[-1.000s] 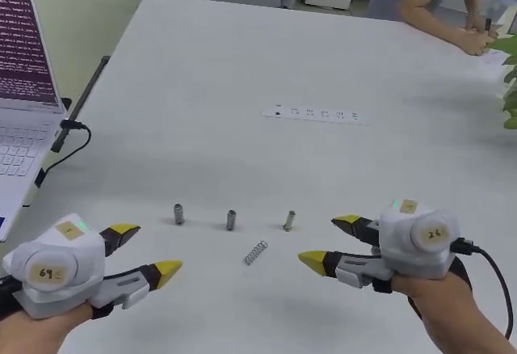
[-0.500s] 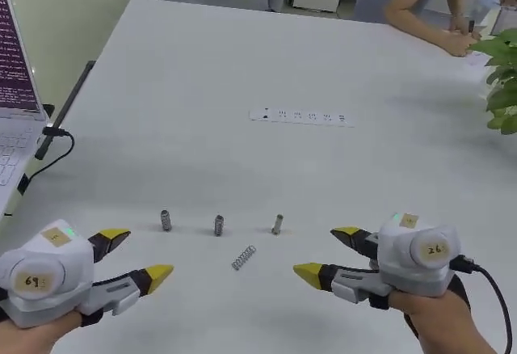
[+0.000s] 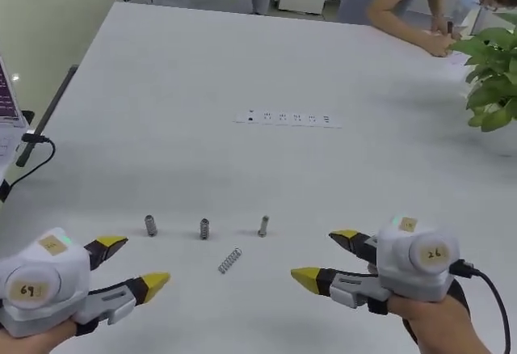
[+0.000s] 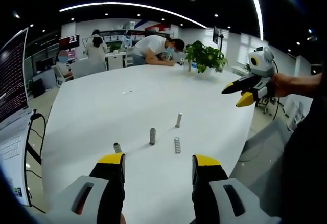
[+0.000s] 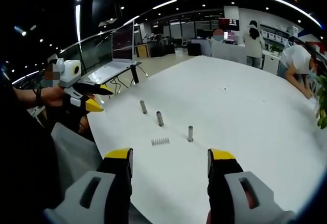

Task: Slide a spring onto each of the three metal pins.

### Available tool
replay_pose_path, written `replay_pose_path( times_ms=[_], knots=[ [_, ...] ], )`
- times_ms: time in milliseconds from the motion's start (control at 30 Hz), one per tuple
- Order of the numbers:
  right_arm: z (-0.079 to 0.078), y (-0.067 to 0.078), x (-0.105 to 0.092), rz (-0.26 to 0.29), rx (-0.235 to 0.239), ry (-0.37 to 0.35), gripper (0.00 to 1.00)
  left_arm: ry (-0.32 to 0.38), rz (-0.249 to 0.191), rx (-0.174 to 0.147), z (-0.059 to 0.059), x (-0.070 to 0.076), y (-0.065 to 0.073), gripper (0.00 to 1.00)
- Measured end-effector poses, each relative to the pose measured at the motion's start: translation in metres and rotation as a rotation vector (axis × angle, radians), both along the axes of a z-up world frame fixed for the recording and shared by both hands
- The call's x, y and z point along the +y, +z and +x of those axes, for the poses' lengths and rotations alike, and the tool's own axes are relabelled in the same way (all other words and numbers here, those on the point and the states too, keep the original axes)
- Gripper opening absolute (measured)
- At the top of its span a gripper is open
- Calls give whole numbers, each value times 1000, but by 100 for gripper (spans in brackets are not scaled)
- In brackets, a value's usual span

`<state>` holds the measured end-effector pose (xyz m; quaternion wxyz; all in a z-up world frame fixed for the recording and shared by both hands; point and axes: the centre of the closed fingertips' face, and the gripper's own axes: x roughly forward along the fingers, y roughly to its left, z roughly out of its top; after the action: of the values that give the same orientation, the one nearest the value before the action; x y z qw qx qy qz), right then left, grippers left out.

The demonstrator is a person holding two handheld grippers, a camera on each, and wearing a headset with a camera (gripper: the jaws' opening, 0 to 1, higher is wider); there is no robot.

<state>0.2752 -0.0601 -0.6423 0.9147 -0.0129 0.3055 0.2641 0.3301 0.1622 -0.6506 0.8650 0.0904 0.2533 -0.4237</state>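
- While the head view looks down on the white table (image 3: 242,63), the loose spring (image 3: 230,260) lies flat on it at a slant, touching nothing else.
- Just beyond the loose spring three pins stand in a row. The left pin (image 3: 150,225) and the middle pin (image 3: 204,229) look ribbed, as though coils sit on them. The right pin (image 3: 263,225) looks smooth.
- To the left of the loose spring the left gripper (image 3: 134,261) hovers with its yellow-tipped jaws spread wide and nothing between them. To the right of it the right gripper (image 3: 325,254) is just as wide apart and just as empty.
- Far beyond the loose spring a power strip (image 3: 287,118) lies on the table.
- From the left gripper view, that gripper's jaws stand apart over bare table. The loose spring (image 4: 177,144) lies ahead of them, with the middle pin (image 4: 152,136) just beside it. The right gripper (image 4: 236,94) is well past it to the right.
- From the right gripper view, the jaws are parted and hold nothing. The loose spring (image 5: 160,141) lies just ahead of them, near the right pin (image 5: 190,133). The left gripper (image 5: 101,97) is well off to its left.
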Motion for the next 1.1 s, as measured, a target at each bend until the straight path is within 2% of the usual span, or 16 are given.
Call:
replay_pose_path(
  times_ms=[533,733,867,1100],
  knots=[
    [-5,5,-4,5,-16,-10,58,-55,16,2,-4,-21,-3,48],
    [-10,2,-6,-1,-8,-9,59,-72,16,15,-10,-29,-11,47],
    [-13,0,-7,-2,-2,-8,59,-94,20,30,-13,-40,-19,47],
    [-13,2,-7,-3,-2,-10,59,-139,31,47,-12,-59,-32,47]
  ],
)
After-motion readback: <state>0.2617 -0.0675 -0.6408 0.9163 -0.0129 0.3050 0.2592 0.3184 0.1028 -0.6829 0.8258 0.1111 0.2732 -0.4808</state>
